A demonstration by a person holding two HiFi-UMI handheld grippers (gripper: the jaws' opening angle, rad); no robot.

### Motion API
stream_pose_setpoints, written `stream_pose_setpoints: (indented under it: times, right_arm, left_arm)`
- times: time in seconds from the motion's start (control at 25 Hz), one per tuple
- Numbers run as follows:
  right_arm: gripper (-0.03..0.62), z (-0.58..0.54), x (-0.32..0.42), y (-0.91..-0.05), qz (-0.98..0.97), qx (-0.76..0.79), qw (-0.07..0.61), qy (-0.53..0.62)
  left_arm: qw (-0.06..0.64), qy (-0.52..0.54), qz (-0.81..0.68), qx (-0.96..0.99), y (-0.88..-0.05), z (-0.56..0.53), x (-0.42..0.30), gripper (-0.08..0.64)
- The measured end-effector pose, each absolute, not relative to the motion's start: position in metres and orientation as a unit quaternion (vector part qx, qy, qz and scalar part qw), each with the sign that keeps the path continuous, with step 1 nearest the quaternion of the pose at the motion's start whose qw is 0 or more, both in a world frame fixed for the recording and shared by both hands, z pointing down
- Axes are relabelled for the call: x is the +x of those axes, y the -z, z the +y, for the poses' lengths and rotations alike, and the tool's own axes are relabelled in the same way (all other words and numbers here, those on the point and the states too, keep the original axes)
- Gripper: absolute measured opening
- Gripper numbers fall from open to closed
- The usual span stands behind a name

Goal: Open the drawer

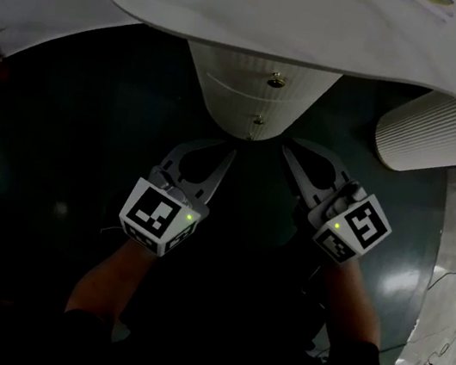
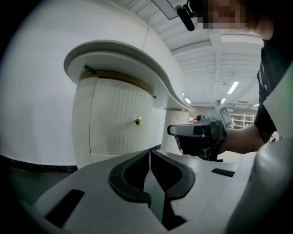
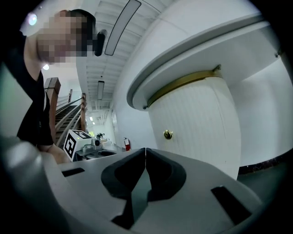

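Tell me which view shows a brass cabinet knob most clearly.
The right gripper view: the knob sits large and sharp on the ribbed white front. The left gripper view shows a knob smaller and dimmer. The head view shows two knobs, tiny, from steeply above.

Ribbed matt-white drawer [image 3: 201,119] with shiny brass knob [image 3: 168,134].

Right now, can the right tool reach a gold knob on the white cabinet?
Probably yes: the right tool faces the gold knob with nothing between them, but its jaws are shut and must open first.
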State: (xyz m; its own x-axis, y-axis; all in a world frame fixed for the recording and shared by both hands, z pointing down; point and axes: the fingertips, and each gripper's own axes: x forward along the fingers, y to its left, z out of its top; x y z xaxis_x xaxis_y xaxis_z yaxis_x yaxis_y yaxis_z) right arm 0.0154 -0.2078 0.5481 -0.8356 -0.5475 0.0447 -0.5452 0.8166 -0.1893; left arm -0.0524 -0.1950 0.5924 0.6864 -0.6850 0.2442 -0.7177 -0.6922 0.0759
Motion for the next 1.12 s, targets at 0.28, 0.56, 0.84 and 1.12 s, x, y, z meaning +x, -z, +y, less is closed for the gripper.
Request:
stream_pose_setpoints:
  times: [0.28, 0.56, 0.84, 1.12]
  right_arm:
    - [0.017, -0.214, 0.006, -0.603, 0.96, -0.264, -0.012, 0.09]
    - [0.018, -0.231, -0.004, -0.643, 0.969, -0.232, -0.051, 0.072]
    - [0.018, -0.269, -0.005, -0.694, 0.962, -0.25, -0.075, 0.086]
    - [0.069, -0.287, -0.015, -0.729, 0.957, -0.256, -0.099, 0.091]
  left_arm:
    - [0.097, -0.093, -0.373, 0.918, -0.638, -0.214, -0.04, 0.021]
    - [0.084, -0.071, -0.385, 0.916, -0.623, -0.258, -0.052, 0.023]
    - [0.066, -0.104, -0.354, 0.927, -0.641, -0.276, -0.049, 0.037]
    - [0.083, -0.113, -0.308, 0.941, -0.696, -0.279, -0.041, 0.106]
